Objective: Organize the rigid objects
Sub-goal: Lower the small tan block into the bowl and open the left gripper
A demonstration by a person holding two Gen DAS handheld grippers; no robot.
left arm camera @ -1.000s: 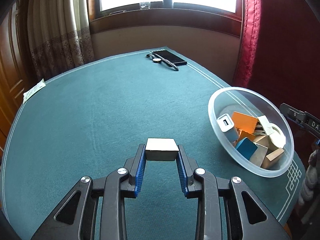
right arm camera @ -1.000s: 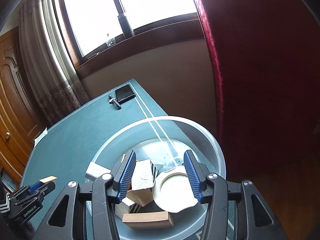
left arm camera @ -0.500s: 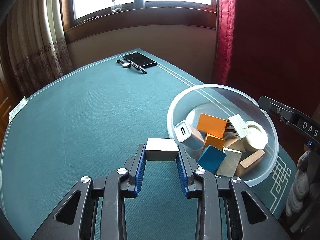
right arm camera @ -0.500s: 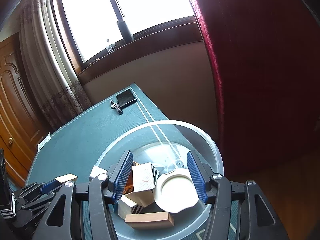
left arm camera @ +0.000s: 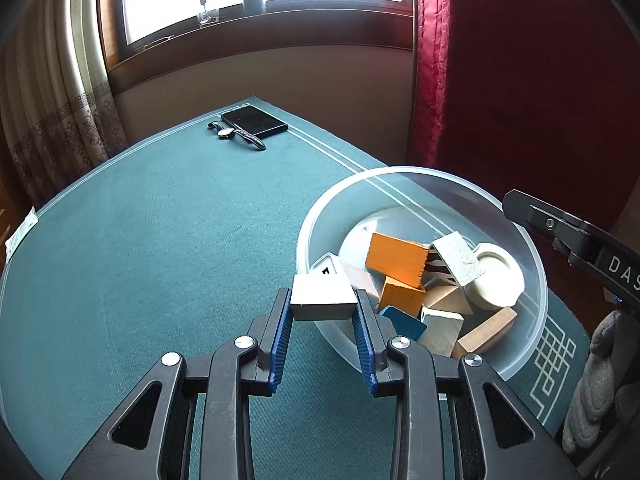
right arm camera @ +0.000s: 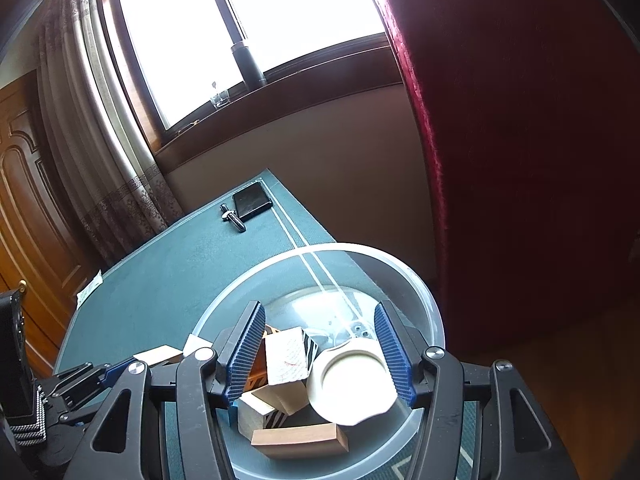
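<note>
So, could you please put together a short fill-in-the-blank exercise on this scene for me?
1. The left gripper is shut on a pale ____.
2. The block sits over the near rim of the clear ____.
3. Inside the bowl, the brightest blocks are painted ____.
4. At the table's far edge, a wristwatch lies beside a dark ____.

Missing words: block; bowl; orange; phone

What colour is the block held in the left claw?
White block; clearest in the left wrist view.
</note>
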